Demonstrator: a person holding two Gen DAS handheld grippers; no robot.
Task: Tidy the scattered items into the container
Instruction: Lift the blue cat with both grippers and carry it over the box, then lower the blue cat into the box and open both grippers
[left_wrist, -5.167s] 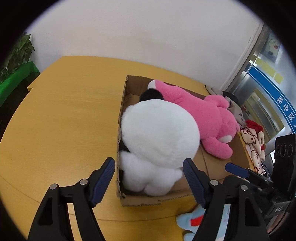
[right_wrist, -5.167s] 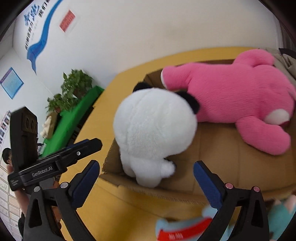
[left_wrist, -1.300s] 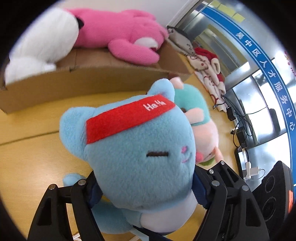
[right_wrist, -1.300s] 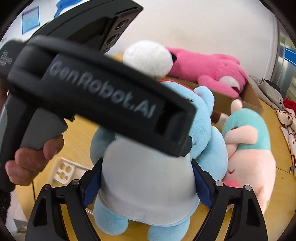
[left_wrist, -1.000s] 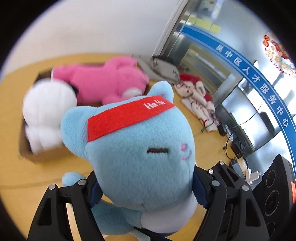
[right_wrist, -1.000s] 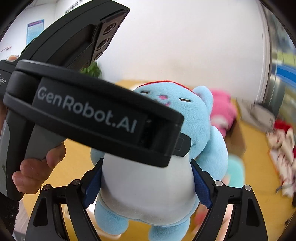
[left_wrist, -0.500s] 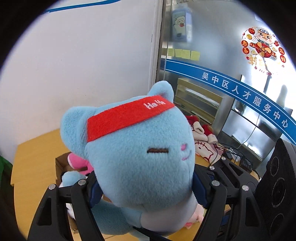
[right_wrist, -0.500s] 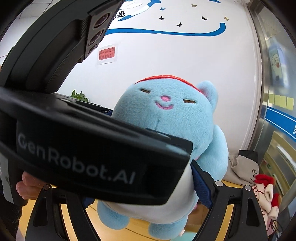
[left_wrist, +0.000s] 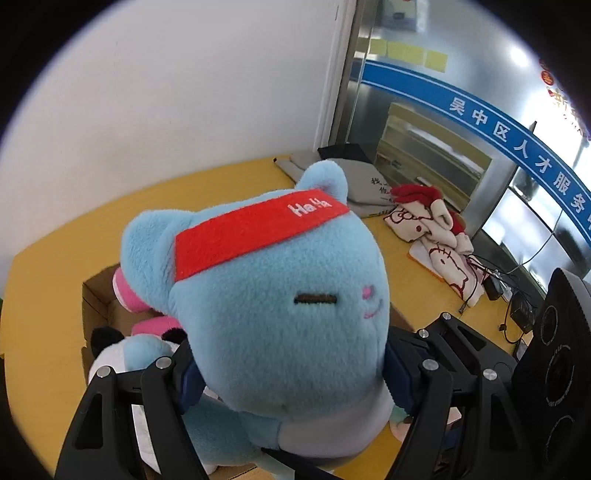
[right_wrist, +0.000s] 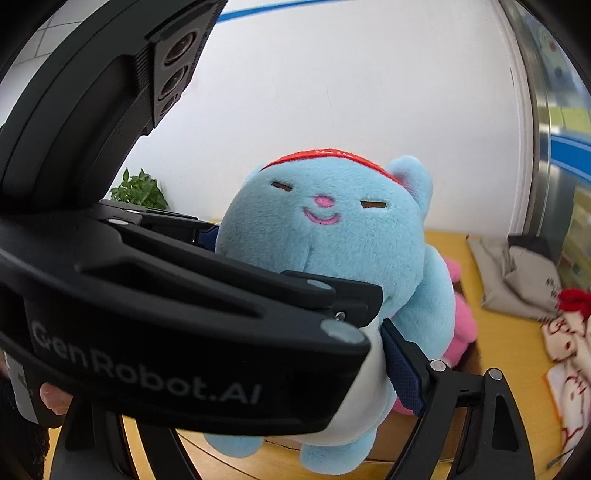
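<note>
— So where's the blue cat (left_wrist: 280, 314)?
— Up in the air over the box (left_wrist: 96, 295), head pinched by the left gripper (left_wrist: 291, 373).
— And the right gripper (right_wrist: 373, 365)?
— Clamped on its body. Pink bear (left_wrist: 127, 297) and panda (left_wrist: 110, 354) lie in the box below.

Blue plush (left_wrist: 280, 306) lifted off table, carried over cardboard box (left_wrist: 98, 295), view tilted back down

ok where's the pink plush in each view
Left wrist: pink plush at left, in the box, mostly hidden behind the blue plush.
Right wrist: right of centre, behind the blue plush.
Shared landmark: grey bag.
</note>
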